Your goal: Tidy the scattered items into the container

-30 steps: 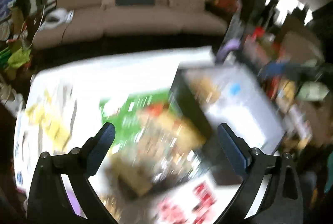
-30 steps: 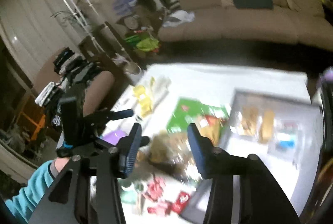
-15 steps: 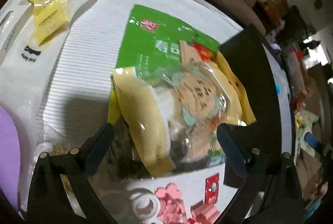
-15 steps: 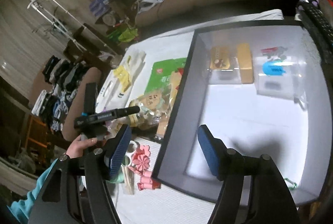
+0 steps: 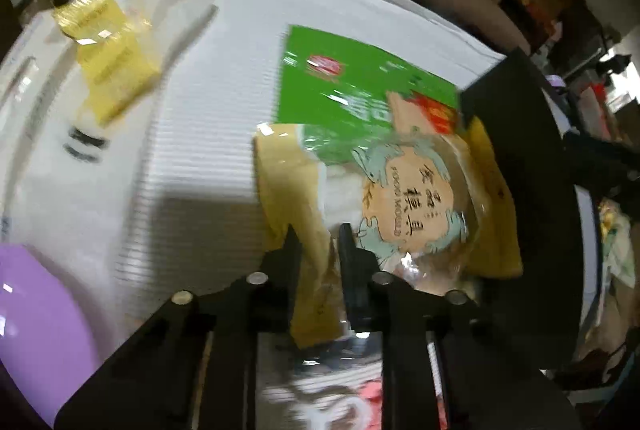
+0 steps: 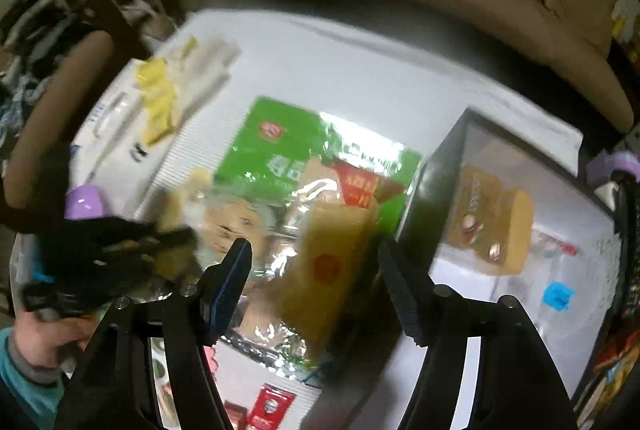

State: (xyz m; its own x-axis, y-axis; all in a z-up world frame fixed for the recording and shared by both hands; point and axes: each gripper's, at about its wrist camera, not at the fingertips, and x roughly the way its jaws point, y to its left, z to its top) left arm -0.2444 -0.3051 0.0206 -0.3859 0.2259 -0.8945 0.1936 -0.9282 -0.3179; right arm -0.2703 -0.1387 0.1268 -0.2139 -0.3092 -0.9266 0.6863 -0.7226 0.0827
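Container [image 6: 436,166] interior seen only from right wrist, snack packs [image 6: 492,226] inside

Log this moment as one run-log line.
left gripper: shut on yellow food mould packet | right gripper: jaws closing, nothing gripped, above packets | container: holds a few items | green packet: on table

Both claws, left [image 5: 316,242] and right [image 6: 316,282], were black plastic with silver screws at the finger joints. Behind the left claw, a teal sleeve [image 6: 20,382] with a grey cuff showed.
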